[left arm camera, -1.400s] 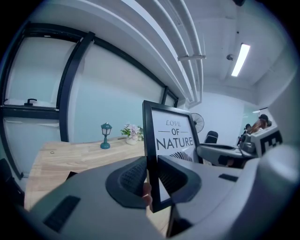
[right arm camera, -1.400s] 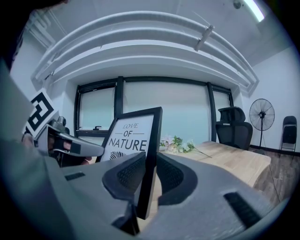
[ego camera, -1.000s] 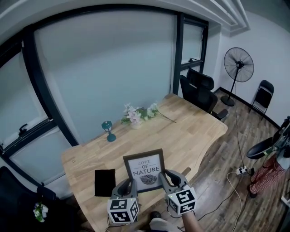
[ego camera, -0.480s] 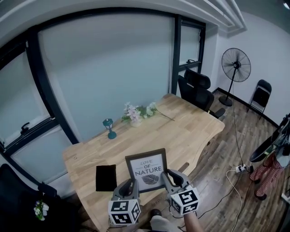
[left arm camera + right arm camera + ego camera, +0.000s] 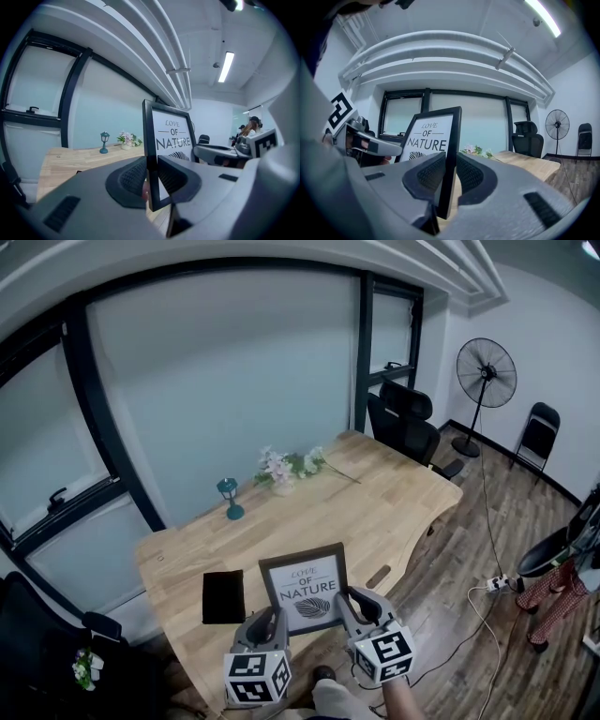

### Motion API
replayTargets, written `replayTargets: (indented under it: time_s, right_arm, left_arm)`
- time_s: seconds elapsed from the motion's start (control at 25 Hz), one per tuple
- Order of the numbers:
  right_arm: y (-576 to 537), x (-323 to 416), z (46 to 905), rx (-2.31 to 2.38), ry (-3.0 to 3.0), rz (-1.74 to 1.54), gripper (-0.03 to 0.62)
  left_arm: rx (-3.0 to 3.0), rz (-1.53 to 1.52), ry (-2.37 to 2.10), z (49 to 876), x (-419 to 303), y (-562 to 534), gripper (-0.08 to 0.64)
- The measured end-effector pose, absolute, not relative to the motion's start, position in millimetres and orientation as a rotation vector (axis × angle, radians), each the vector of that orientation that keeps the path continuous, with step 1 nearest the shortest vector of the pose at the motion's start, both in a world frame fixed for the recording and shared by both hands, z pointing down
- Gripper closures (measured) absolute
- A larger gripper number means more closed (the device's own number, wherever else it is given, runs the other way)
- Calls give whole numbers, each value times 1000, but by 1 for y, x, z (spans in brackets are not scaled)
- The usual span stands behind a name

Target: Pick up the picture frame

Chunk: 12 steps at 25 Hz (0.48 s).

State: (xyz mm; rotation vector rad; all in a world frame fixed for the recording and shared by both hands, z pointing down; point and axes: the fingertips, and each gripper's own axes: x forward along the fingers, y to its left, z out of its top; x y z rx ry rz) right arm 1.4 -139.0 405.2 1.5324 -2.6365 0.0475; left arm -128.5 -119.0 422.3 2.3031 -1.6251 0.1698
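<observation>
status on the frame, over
Left gripper shut on frame, left edge; right gripper shut on right edge. Frame upright between both. Nothing in the way.

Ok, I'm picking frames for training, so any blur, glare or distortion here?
Head view: fisheye bends the window bars; picture frame print legible. Left gripper view: dark rounded corners, ceiling light blown out. Right gripper view: same corners, print sharp.

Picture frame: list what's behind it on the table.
Behind the picture frame: wooden table, then a teal lantern and flowers near the far edge. The strip directly behind is hidden.
</observation>
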Motion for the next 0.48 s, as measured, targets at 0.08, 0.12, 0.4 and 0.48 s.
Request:
replayTargets:
  time_s: [0.08, 0.12, 0.4, 0.48]
  right_arm:
    - [-131, 2, 404, 1536, -2636, 40, 522]
    - [-128, 2, 403, 1537, -2635, 37, 522]
    - [-108, 0, 397, 1541, -2628, 5, 522]
    - [-103, -1, 395, 1542, -2630, 1, 522]
  left_arm:
    - [2308, 166, -1620, 421, -128, -112, 494]
    - [2309, 163, -1617, 421, -128, -108, 494]
    - [2314, 146, -1602, 417, -130, -87, 494]
    - [2321, 142, -1600, 414, -131, -82, 494]
